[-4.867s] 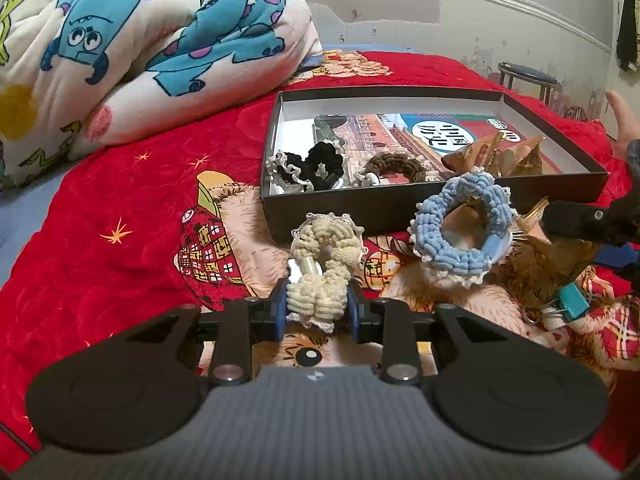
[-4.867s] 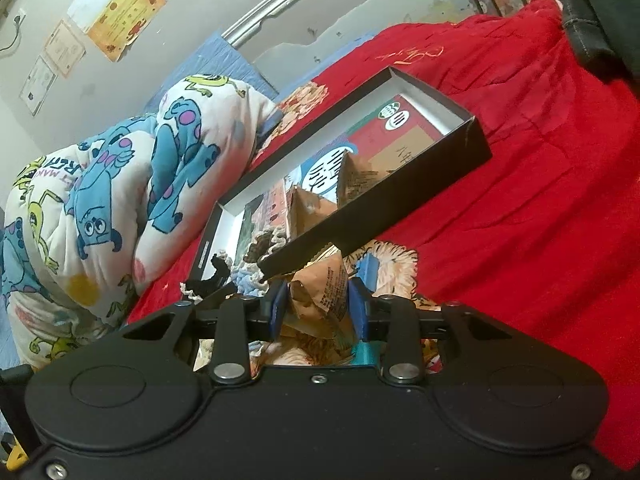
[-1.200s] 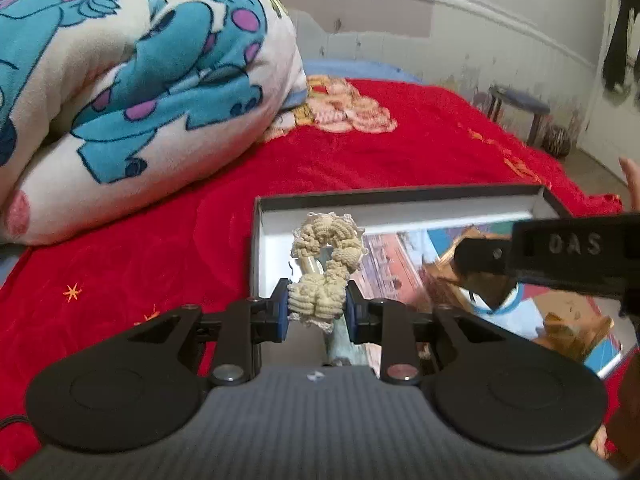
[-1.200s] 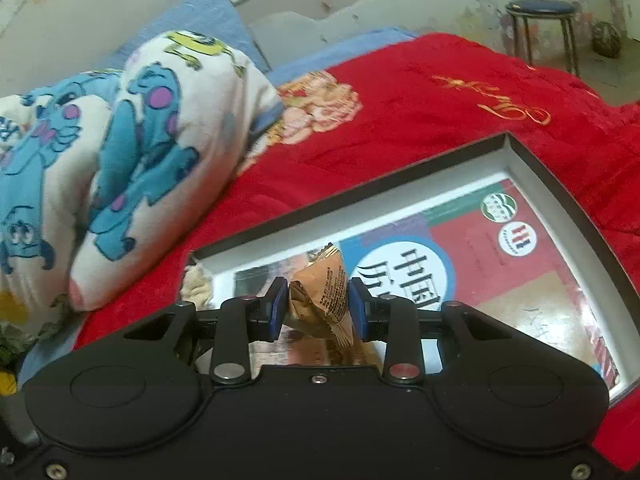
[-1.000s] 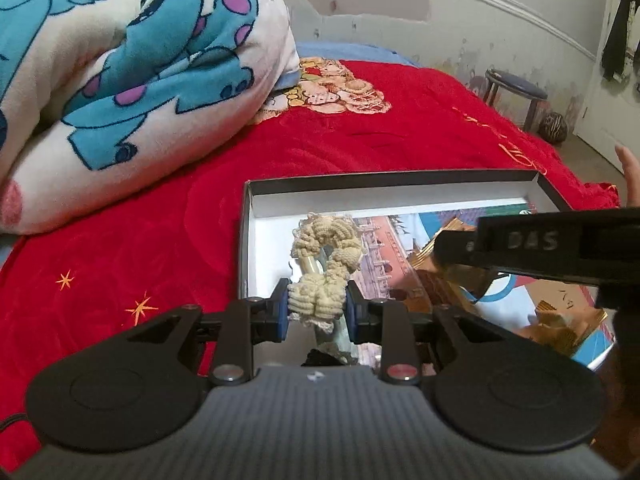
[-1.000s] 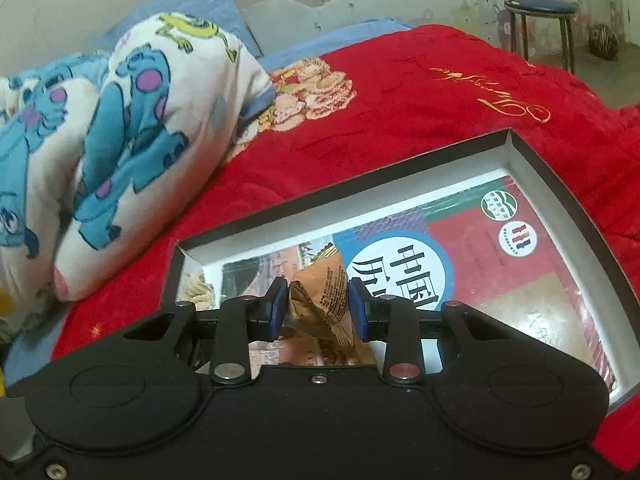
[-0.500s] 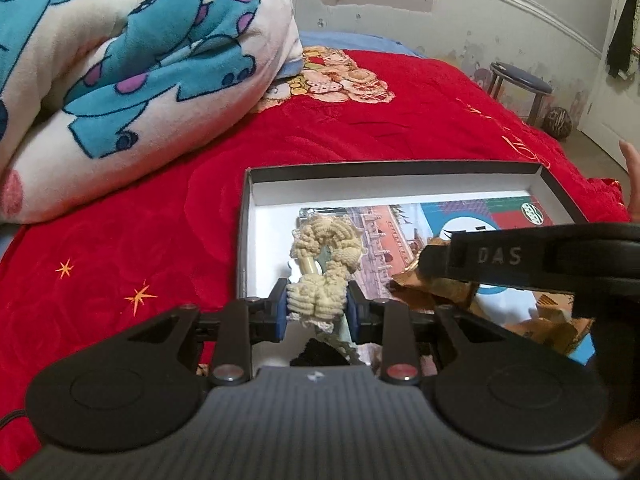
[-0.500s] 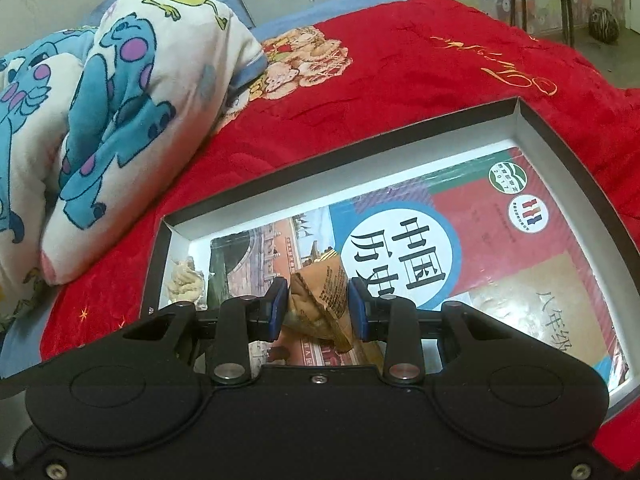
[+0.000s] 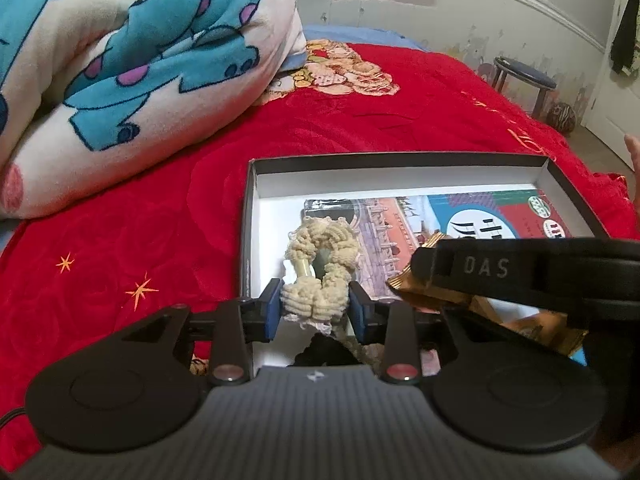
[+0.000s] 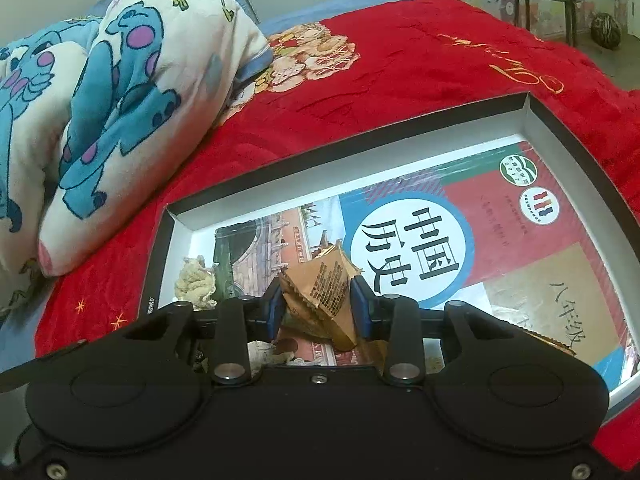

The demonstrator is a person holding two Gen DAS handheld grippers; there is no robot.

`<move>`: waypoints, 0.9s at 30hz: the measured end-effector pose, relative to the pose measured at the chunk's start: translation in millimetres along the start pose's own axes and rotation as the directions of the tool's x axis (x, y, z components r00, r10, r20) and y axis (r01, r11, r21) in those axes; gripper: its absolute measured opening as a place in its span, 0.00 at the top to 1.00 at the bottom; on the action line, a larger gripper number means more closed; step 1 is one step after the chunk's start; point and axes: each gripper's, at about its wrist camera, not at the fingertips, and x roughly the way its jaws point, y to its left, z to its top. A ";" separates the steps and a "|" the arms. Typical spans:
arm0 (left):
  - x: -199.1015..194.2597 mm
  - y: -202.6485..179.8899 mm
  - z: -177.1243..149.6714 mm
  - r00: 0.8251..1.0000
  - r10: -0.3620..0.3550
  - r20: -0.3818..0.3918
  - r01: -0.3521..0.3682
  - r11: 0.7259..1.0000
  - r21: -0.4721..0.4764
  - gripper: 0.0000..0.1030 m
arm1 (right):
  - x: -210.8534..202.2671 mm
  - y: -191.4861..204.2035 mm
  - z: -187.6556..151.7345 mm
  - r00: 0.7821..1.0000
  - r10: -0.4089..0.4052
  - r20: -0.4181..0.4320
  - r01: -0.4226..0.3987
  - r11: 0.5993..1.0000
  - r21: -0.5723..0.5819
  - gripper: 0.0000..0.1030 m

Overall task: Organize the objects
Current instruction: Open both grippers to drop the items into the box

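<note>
cream scrunchie [image 9: 318, 276] hangs over the left end of the box [image 9: 396, 158], the left claw [image 9: 316, 312] just spreading off it, so drop it clear of the snack packet [image 10: 320, 292] pinched in the right claw [image 10: 318, 308].

Left gripper [image 9: 316, 310] jaws just opening, cream scrunchie [image 9: 318, 276] between (over box [image 9: 400, 158]).

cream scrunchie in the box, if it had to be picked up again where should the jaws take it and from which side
Take the cream scrunchie across one bunched side of its loop, probably the near end, coming down from above at a slant over the box's near edge. The knit is soft and squashes; the left gripper straddles that end, jaws just been opening.
</note>
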 end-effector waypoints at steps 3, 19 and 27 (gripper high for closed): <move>-0.5 -2.5 -0.2 1.000 -0.019 -0.001 0.019 1.000 0.017 0.47 | -0.3 -1.6 0.3 1.000 0.015 -0.004 -0.015 1.000 0.013 0.63; -36.8 29.3 22.8 0.986 -0.121 0.113 0.128 0.990 -0.058 0.18 | -48.7 -5.1 15.1 0.991 0.086 0.105 -0.093 0.994 0.059 0.26; -76.1 27.0 32.8 0.937 -0.289 0.198 0.305 0.951 -0.052 0.15 | -128.3 -5.1 24.4 0.965 0.018 0.262 -0.023 1.000 0.017 0.19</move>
